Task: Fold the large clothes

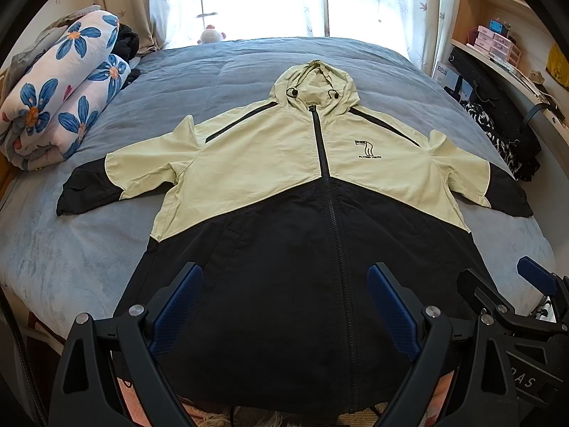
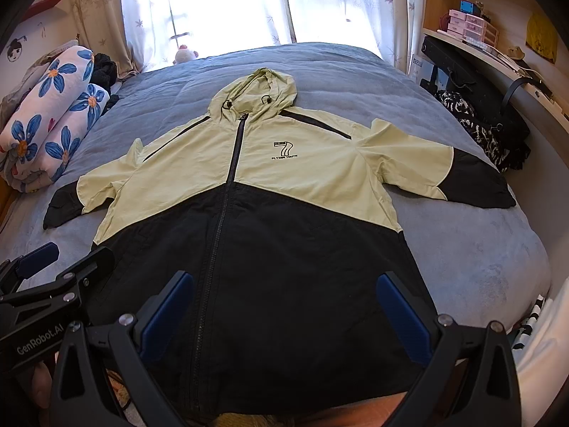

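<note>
- Jacket (image 1: 284,185) fills the left wrist view: spread flat on the bed (image 1: 53,249), front up, zip closed, hood (image 1: 314,78) at 12 o'clock and hem at 6 o'clock over the near bed edge. I judge it is laid out this way so that the folds can be made cleanly.
- Sleeves reach out to 9 and 3 o'clock, still unfolded, so folding looks not yet begun.
- Left gripper (image 1: 284,313) hangs over the black lower half, jaws wide, holding nothing. The right gripper (image 1: 526,306) shows at 4 o'clock, just beside it.
- A rolled floral quilt (image 1: 60,92) sits at 10 o'clock, clear of the jacket.
- In the right wrist view the jacket (image 2: 270,185) lies the same way, hood (image 2: 256,96) at 12 o'clock, its zip left of centre.
- Right gripper (image 2: 284,316) is also spread wide and empty above the hem; the left gripper (image 2: 46,281) shows at 8 o'clock.
- Both are placed near the hem, likely ready to take its corners or reach out to the sleeves.
</note>
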